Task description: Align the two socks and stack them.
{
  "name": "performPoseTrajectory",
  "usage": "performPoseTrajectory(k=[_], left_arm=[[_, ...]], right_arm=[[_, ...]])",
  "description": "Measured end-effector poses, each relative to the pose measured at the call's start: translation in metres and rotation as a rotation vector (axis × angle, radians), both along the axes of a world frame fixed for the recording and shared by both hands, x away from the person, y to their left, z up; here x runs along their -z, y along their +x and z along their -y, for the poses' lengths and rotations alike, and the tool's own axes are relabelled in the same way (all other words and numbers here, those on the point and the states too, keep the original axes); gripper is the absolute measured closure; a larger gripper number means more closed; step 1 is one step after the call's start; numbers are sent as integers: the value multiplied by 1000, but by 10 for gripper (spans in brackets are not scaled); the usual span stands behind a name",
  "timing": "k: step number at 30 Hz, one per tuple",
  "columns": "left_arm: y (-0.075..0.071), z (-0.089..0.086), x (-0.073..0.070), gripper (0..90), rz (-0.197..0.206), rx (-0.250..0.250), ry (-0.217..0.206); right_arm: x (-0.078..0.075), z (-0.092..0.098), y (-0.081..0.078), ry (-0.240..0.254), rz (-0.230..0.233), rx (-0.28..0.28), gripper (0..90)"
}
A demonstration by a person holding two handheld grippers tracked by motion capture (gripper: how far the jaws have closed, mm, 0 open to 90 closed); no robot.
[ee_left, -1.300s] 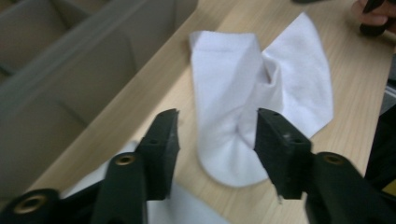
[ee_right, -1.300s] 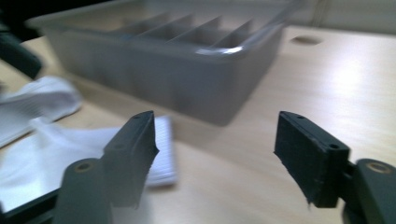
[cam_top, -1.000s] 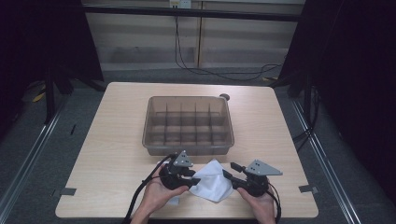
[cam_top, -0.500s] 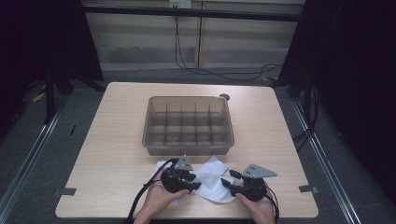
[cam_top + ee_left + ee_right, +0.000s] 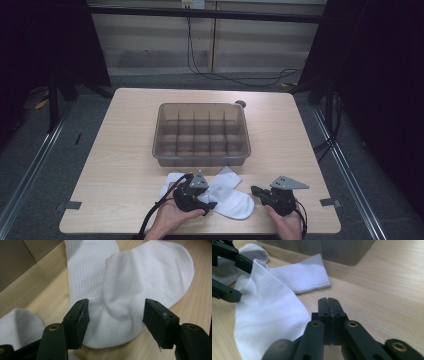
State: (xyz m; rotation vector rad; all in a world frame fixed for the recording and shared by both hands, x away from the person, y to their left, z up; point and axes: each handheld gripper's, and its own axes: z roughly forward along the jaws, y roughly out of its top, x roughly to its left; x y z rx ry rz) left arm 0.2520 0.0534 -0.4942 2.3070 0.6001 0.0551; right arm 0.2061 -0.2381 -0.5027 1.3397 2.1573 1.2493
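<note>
We find the white sock (image 5: 231,199) flat on the table (image 5: 125,150), near edge, just before the grey divided bin (image 5: 202,134) | left gripper (image 5: 113,312) jaws just opening, spread astride the sock's bunched middle, pads off it | right gripper (image 5: 328,302) jaws pressed together, empty, just right of the sock.

You are working in a lab-style recording booth, not a home. Your pale wooden table (image 5: 130,150) stands on grey carpet (image 5: 55,165) between metal floor rails (image 5: 30,175), with black curtains (image 5: 50,40) at both sides, a plain panelled wall (image 5: 150,35) behind, and loose cables (image 5: 240,75) trailing below it.
</note>
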Motion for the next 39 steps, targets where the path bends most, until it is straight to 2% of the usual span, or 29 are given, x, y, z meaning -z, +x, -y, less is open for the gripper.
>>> performPoseTrajectory(k=[2,4,5,7,9,11,16,18,19,20,21,23,24,26,28,29,31,33,34,36,38,39], left_arm=[[-1,0,0,371,3,7,7],[-4,0,0,368,16,18,15],[-6,1,0,368,8,6,0],[-9,1,-1,365,0,20,10],[-11,1,-2,366,-25,27,-3],[-13,1,-2,365,-35,32,-6],[-17,-1,-2,371,-36,74,-6],[-16,-2,-3,397,-55,107,-12],[-14,-4,-5,428,-56,108,3],[-12,-5,-8,463,-51,80,14],[-10,-8,-11,465,-31,61,-12],[-4,-16,-18,543,-35,66,-87],[0,-18,-22,577,-24,54,-109],[10,-21,-25,653,-10,26,-106],[19,-19,-24,677,-13,0,-93],[23,-18,-23,677,-13,-1,-90],[31,-13,-20,652,1,-24,-82],[34,-10,-18,616,7,-34,-94],[40,-6,-14,612,4,-37,-100],[40,-2,-10,610,31,-47,-50],[41,2,-4,610,29,-7,-44],[40,4,-2,610,37,-25,-12]], right_arm=[[-6,-1,-2,17,35,-15,766],[-12,-4,-3,41,56,-33,745],[-16,-7,-3,42,56,-49,727],[-20,-18,-1,18,46,-93,712],[-20,-29,3,10,38,-138,698],[-17,-40,10,12,14,-157,697],[-5,-60,34,-115,-73,-138,752],[0,-63,41,-113,-96,-149,778],[1,-64,42,-97,-98,-154,787],[0,-65,43,-103,-97,-163,803],[0,-67,43,-111,-99,-172,810],[0,-71,42,-122,-91,-196,814],[0,-73,41,-117,-87,-212,815],[0,-77,40,-124,-76,-240,800],[-3,-78,38,-137,-62,-242,781],[-5,-76,36,-126,-46,-241,779],[-14,-68,30,-69,-16,-234,784],[-18,-63,26,-50,1,-232,796],[-24,-57,19,-29,13,-235,828],[-26,-54,12,-26,11,-235,853],[-24,-53,6,8,-1,-249,876],[-21,-53,4,23,-13,-266,882]])
